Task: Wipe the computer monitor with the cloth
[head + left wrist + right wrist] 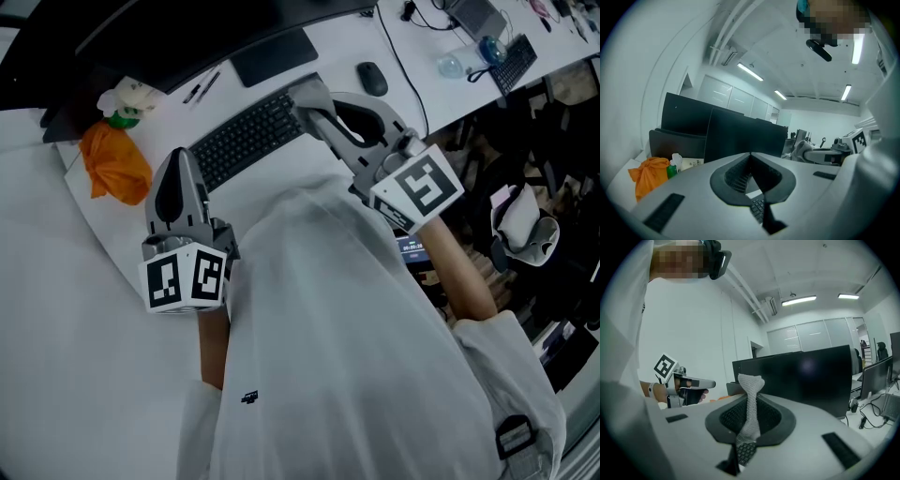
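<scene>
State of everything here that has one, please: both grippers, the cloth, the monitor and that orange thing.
Left gripper: shut, nothing between its jaws.
Right gripper: shut on the cloth.
Cloth: pinched, its end sticking up past the jaws.
Monitor: screen dark.
Orange bundle: crumpled in a heap.

Coarse mesh-weave cloth (749,391); monitor (806,376) screen dark, faintly glossy (dim reflection); desk (337,42) smooth, matt.
</scene>
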`<state>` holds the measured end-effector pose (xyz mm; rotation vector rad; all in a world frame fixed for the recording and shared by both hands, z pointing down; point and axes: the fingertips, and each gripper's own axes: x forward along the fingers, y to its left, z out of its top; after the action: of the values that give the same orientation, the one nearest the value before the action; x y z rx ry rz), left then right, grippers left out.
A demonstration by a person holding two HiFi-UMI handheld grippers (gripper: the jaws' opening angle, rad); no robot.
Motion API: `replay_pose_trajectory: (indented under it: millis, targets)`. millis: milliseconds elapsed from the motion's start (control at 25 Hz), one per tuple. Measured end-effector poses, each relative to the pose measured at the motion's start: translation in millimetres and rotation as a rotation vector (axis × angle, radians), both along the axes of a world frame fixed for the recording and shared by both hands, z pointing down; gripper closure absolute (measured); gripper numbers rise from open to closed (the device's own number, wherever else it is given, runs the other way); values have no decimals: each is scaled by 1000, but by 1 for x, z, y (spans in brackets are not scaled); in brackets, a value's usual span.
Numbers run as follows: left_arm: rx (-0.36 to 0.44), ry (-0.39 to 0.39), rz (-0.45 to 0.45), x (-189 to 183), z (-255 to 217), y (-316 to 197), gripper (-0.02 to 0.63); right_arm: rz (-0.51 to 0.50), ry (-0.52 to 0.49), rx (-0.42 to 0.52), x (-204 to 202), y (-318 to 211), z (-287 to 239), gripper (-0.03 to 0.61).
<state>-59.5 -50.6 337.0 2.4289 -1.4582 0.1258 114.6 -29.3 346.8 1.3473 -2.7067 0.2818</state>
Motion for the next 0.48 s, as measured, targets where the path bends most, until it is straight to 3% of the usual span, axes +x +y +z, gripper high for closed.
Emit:
replay_pose_trajectory:
  millis: [480]
  targets:
    - [6, 3, 10, 9, -3, 5, 595, 1, 21, 4, 1, -1, -6, 540]
